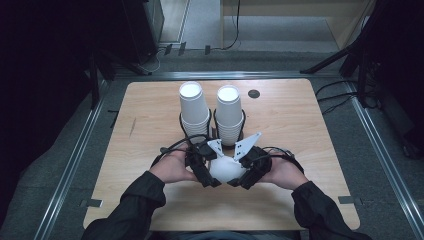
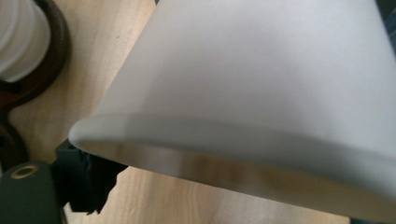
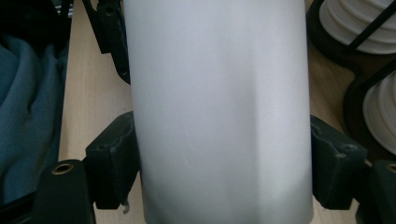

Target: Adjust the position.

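Item: white paper cup, between both grippers, near two cup stacks.
Right gripper: pads pressing the cup's sides.
Left gripper: jaws wide; contact unclear.
Risk: a tighter squeeze may crumple the thin wall; a slack hold may drop it.

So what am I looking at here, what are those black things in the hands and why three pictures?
A person sits at a wooden table with a hand-held two-jaw gripper in each hand, a left gripper and a right gripper. The high view comes from a camera above the table. The other two come from small cameras riding on each gripper, looking along its jaws. On the table stand two stacks of white paper cups in a dark holder. Between the grippers is one white cup. In the right gripper view its jaw pads press the cup's sides. In the left gripper view the cup's rim is very close; whether that gripper grips it is unclear.
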`<control>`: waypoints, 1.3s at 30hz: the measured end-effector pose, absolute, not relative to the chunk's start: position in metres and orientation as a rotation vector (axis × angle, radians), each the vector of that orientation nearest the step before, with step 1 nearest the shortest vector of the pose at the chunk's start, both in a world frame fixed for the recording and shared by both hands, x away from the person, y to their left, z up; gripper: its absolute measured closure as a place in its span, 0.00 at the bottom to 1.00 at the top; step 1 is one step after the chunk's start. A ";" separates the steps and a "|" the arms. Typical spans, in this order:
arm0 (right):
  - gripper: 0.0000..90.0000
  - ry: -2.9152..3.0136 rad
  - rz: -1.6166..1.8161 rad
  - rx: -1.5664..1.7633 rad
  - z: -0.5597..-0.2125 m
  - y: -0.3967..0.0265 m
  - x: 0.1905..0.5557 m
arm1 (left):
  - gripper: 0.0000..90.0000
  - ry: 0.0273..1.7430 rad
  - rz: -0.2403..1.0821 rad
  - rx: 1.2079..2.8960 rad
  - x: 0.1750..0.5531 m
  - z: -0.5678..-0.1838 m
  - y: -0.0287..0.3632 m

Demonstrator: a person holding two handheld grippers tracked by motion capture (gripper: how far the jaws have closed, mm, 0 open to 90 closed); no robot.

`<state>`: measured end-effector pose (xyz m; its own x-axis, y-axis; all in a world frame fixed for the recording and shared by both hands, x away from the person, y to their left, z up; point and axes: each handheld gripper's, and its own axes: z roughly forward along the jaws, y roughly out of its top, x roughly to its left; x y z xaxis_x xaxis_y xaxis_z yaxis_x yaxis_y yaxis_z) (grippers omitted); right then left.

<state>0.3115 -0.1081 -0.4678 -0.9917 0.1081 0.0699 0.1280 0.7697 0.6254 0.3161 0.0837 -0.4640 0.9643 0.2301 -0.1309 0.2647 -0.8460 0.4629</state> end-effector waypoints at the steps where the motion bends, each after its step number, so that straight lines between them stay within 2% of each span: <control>1: 0.24 -2.923 -1.038 -0.203 -0.468 -0.109 0.312 | 0.00 0.366 -0.093 2.614 0.316 -0.463 0.084; 7: 0.24 -2.905 -1.079 -0.242 -0.464 -0.117 0.315 | 0.01 0.351 -0.030 2.584 0.315 -0.458 0.092; 28: 0.24 -2.845 -1.291 -0.407 -0.447 -0.149 0.324 | 0.01 0.472 -0.039 2.405 0.327 -0.452 0.125; 39: 0.24 -2.766 -1.399 -0.401 -0.443 -0.152 0.327 | 0.01 0.504 -0.065 2.240 0.324 -0.441 0.128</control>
